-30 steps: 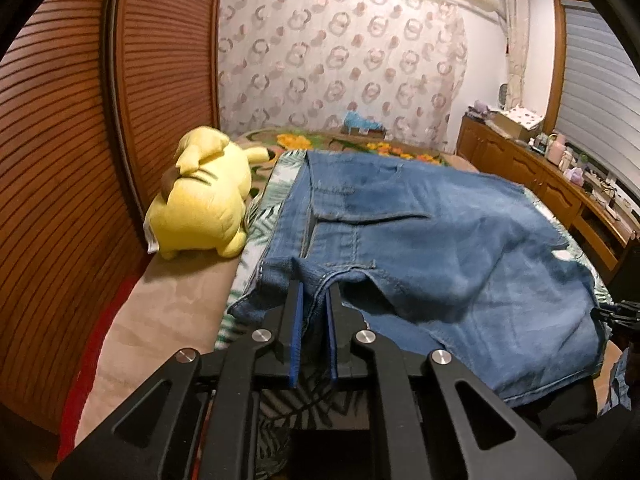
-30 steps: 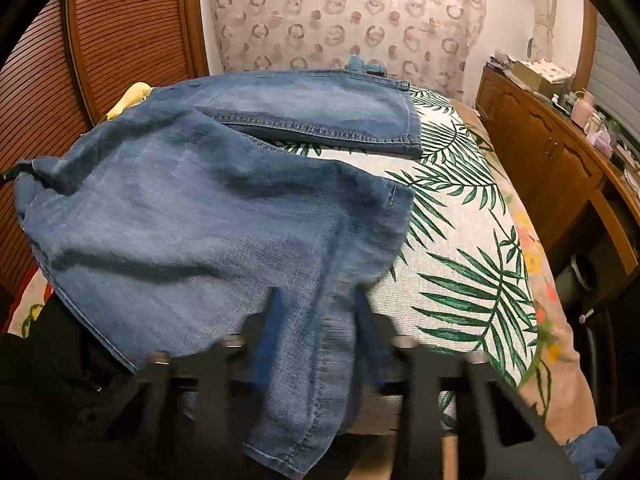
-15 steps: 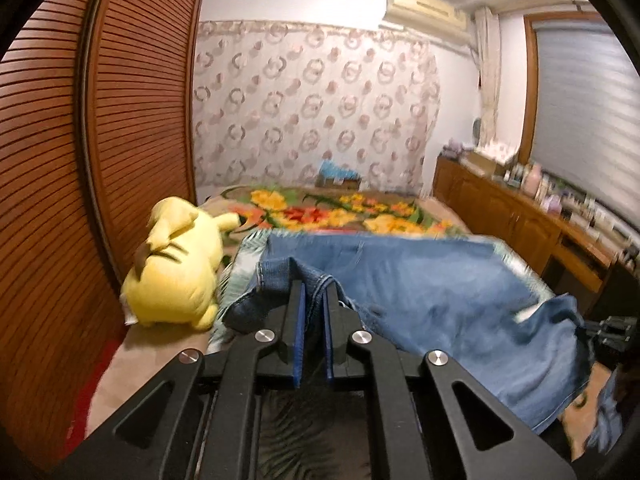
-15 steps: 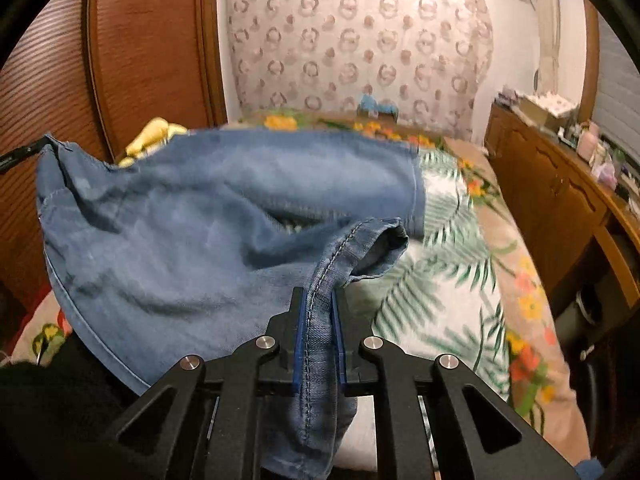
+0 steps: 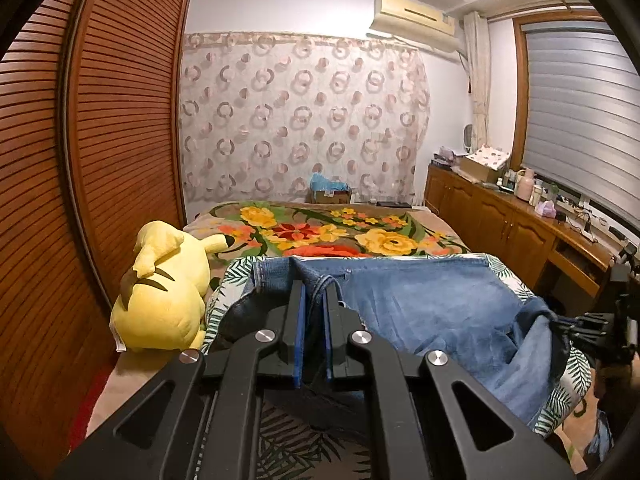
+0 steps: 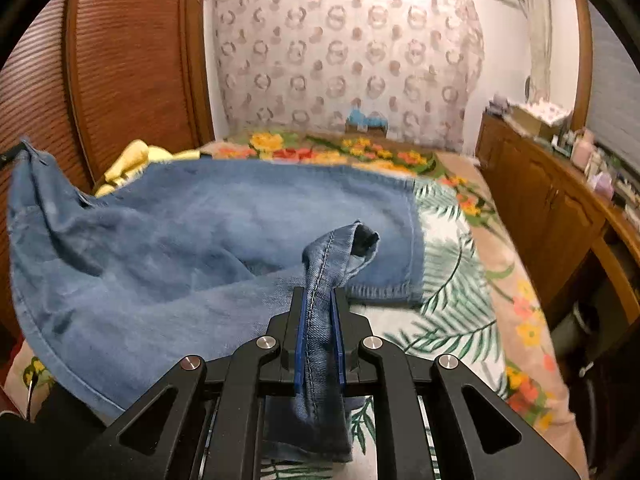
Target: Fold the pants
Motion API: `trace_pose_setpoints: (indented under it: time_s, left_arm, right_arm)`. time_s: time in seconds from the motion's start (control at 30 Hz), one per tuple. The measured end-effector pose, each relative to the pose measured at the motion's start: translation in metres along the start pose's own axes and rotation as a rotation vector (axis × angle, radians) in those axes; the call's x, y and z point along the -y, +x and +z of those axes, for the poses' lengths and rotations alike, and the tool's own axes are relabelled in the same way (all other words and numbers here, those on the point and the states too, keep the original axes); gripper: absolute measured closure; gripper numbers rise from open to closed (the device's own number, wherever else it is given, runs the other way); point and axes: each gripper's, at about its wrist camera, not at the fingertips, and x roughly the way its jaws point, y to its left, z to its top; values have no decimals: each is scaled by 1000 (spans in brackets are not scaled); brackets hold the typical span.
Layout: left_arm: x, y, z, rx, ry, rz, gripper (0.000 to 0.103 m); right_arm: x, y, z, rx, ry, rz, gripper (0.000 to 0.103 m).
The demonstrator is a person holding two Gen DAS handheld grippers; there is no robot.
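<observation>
Blue denim pants [image 5: 420,300] lie across the leaf-print sheet [image 6: 452,308] on the bed, their near edge lifted off it. My left gripper [image 5: 314,292] is shut on a bunched corner of the pants, with the denim pinched between its blue pads. My right gripper [image 6: 320,296] is shut on a stitched seam at the other corner of the pants [image 6: 180,232], and a flap of fabric hangs below it. The cloth sags between the two grippers. The right gripper [image 5: 592,324] also shows at the right edge of the left wrist view.
A yellow plush toy [image 5: 160,292] lies on the bed's left side beside the slatted wooden wardrobe doors [image 5: 100,120]. A floral blanket [image 5: 320,232] covers the far end. A wooden cabinet [image 6: 552,208] with bottles and boxes runs along the right. Dark clothing of the person [image 6: 40,432] shows at lower left.
Both grippers have risen and carried the near edge of the pants up off the bed. The right jaws, apart around the hem a second ago, have shut on its seam.
</observation>
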Motion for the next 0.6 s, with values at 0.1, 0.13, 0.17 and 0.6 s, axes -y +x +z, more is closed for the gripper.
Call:
trace_pose_setpoints:
  time_s: [0.1, 0.13, 0.17, 0.6]
  left_arm:
    - [1, 0, -2, -2, 2, -2, 94]
    - [2, 0, -2, -2, 3, -3, 94]
    - [2, 0, -2, -3, 4, -4, 94]
    - [9, 2, -1, -1, 11, -5, 94]
  right_arm:
    - [-3, 12, -7, -23, 10, 0, 91]
    - [-3, 13, -9, -22, 17, 1, 91]
    - [-2, 13, -9, -20, 22, 3, 91]
    - [6, -22, -7, 19, 58, -18, 52]
